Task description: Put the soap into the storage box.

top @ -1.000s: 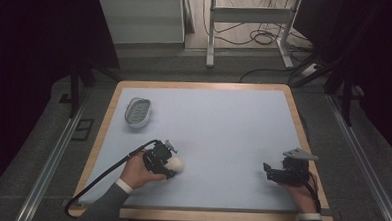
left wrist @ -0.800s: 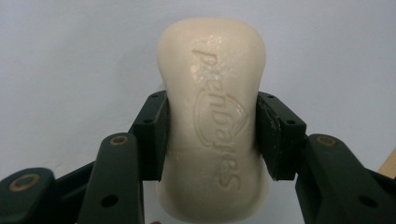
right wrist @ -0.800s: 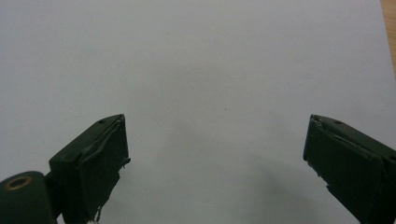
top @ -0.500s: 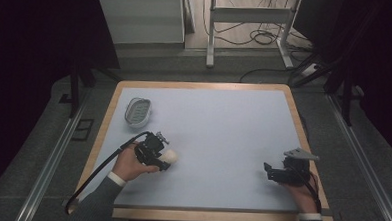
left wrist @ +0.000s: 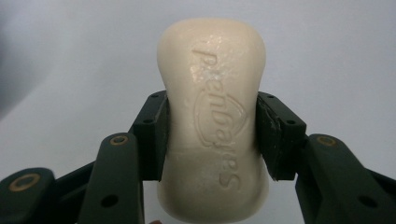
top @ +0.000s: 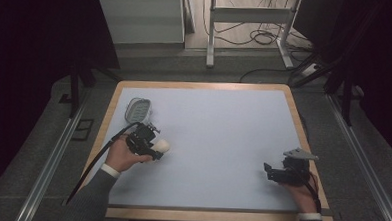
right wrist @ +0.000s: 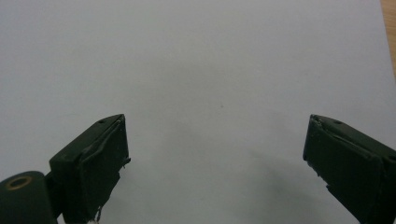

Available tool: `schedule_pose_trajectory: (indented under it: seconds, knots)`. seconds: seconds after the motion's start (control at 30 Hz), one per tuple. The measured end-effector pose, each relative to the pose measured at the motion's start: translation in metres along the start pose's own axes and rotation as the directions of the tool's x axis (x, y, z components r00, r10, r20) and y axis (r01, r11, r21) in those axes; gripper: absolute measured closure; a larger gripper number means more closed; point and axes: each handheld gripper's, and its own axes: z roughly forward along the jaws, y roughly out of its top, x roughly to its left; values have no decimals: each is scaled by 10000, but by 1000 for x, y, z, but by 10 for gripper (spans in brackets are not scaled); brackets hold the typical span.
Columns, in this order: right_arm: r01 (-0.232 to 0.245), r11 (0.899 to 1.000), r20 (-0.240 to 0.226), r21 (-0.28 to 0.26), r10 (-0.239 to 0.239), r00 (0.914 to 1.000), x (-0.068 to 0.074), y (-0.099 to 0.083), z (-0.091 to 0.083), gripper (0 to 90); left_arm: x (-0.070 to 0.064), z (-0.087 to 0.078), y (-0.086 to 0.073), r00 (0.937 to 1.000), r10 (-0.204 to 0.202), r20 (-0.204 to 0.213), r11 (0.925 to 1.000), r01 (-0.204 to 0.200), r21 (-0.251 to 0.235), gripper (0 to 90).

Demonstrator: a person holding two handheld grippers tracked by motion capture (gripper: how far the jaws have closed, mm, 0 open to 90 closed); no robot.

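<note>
I see the left gripper [top: 158, 148] at the left side of the surface [top: 218, 126], approx. halfway between the near and far edge, and it holds a bar of soap [top: 162, 147] between its jaws. In the left gripper view the soap bar [left wrist: 214, 126] is cream coloured, with raised letters on its upper face, and the two black pads [left wrist: 152, 135] press on its narrow waist from both sides; the front end of the bar sticks out beyond the jaws toward the pale blue sheet. I cannot tell if the soap touches the surface or is a bit above it. The left hand [top: 122, 156] wraps the gripper body, and the black cable [top: 99, 159] goes down along the wooden edge on the left. Just beyond the gripper, near the far-left corner, a soap dish [top: 136, 109] of grey-white colour lies on the sheet, near the soap but apart from it. The right gripper [top: 267, 171] is at the near-right corner, well apart from the soap, w/ the grey plate [top: 300, 154] on top. In the right gripper view its jaws are spread wide w/ nothing between them, and below them is the blue sheet.
</note>
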Motion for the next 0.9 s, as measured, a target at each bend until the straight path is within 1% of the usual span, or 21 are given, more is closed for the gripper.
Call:
schedule_pose_trajectory:
  seconds: [0.2,0.4,0.9]
  knots:
    - [-72,10000,28,5,72,10000,-2,-1,0,67,8,-7,8,9997,-133,-202,9999,131,-93,495]
    - [-110,9999,67,16,110,9999,-3,-1,0,66,11,-10,12,9996,-180,-237,9997,177,-144,495]
    - [-180,9998,134,45,179,9997,-5,-2,0,68,26,-18,25,9985,-339,-435,9993,331,-194,495]
